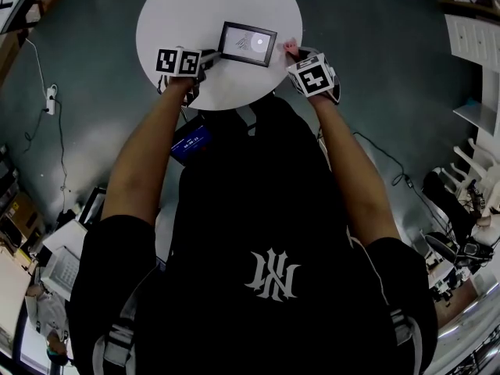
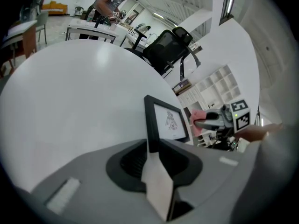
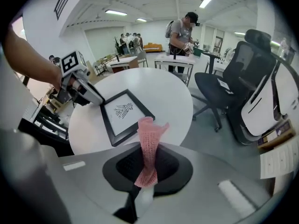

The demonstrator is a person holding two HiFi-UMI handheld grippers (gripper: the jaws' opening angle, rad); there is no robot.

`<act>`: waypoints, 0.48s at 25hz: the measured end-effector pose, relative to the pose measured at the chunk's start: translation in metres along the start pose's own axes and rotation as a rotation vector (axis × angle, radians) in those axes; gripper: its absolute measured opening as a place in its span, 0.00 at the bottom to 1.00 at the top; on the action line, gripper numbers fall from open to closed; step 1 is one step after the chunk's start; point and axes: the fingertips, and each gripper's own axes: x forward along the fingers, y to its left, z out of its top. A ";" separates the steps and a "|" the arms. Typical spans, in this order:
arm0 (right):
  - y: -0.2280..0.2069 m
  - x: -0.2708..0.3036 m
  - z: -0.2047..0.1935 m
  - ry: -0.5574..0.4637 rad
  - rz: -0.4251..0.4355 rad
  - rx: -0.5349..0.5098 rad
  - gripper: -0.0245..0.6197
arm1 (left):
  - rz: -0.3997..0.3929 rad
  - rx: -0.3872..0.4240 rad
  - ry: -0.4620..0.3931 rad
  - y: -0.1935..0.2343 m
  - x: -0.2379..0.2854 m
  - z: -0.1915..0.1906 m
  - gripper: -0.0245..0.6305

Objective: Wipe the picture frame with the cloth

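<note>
- Clamps the frame [image 1: 248,44] by one edge in the left hand-held gripper [image 1: 208,56], jaws closed on it, seemingly to steady it flat on the table [image 1: 180,10].
- Pinches the cloth [image 3: 148,143] in the closed right hand-held gripper [image 1: 293,51], just beside the frame's opposite edge, poised for wiping.

The only sign that can be read is a white monogram [image 1: 272,274] of crossed letters, which looks like N and Y. It stands on the person's black shirt [image 1: 234,225], in the lower middle of the head view. The left gripper [image 1: 211,56] and the right gripper [image 1: 292,51], near the top, each carry a cube with black-and-white square code markers, not letters. The print on the small blue device [image 1: 191,143], left of centre, is too small to read.
</note>
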 end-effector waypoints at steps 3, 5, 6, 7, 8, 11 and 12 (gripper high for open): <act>0.005 -0.017 0.013 -0.065 0.019 0.017 0.09 | -0.008 0.012 0.003 0.003 -0.005 0.000 0.16; 0.010 -0.030 0.028 -0.134 0.046 0.030 0.09 | -0.028 0.016 -0.001 0.000 -0.014 0.001 0.19; 0.013 -0.038 0.037 -0.174 0.068 0.038 0.09 | -0.042 0.022 -0.007 -0.005 -0.018 0.002 0.19; 0.016 -0.047 0.046 -0.217 0.099 0.049 0.09 | -0.057 0.031 -0.020 -0.012 -0.024 0.005 0.20; 0.021 -0.058 0.057 -0.264 0.142 0.066 0.09 | -0.073 0.043 -0.042 -0.021 -0.030 0.009 0.20; 0.037 -0.095 0.096 -0.418 0.293 0.112 0.09 | -0.129 0.088 -0.176 -0.054 -0.061 0.039 0.20; 0.041 -0.111 0.110 -0.468 0.331 0.106 0.09 | -0.147 0.107 -0.233 -0.067 -0.074 0.053 0.19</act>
